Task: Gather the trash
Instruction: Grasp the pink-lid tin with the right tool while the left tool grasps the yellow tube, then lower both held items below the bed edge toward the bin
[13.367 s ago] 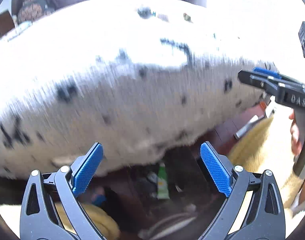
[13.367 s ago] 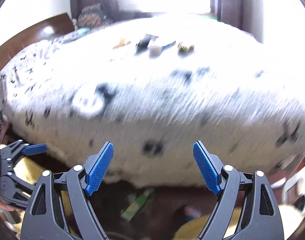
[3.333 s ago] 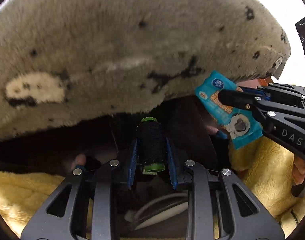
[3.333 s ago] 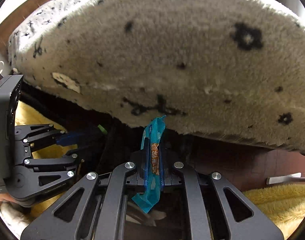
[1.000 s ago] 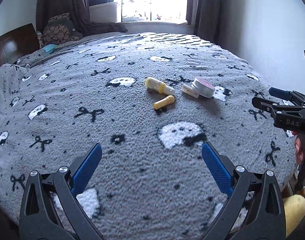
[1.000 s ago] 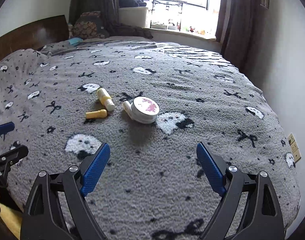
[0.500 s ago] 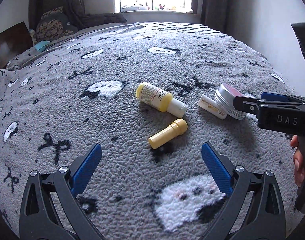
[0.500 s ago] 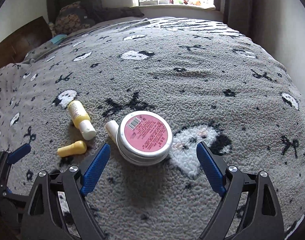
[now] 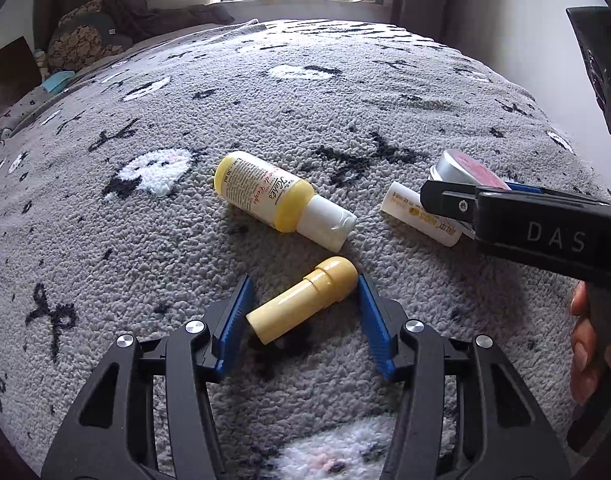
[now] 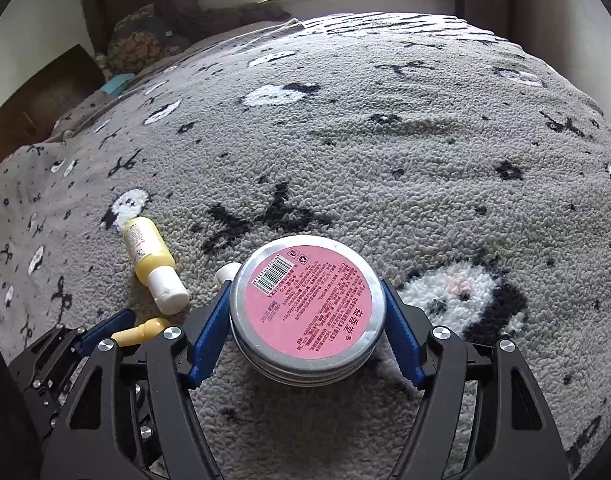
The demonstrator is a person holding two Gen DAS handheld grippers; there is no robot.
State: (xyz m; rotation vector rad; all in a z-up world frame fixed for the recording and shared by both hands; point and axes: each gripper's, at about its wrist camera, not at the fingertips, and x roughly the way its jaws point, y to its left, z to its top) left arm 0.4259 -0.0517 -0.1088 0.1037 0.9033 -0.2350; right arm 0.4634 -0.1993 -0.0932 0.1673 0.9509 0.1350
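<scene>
While both claws were closing on the bed (image 9: 305,80), my left claw (image 9: 301,300) bracketed the yellow tube (image 9: 303,298), pads barely touching; my right claw (image 10: 307,312) hugged the round tin (image 10: 307,312). I judged squeezing squarely before lifting best.

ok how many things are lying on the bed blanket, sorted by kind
bottle: 1, the yellow bottle with a white cap
small tubes: 2, the yellow tube and the white tube
round tin: 1, the tin with a pink label
total: 4
</scene>
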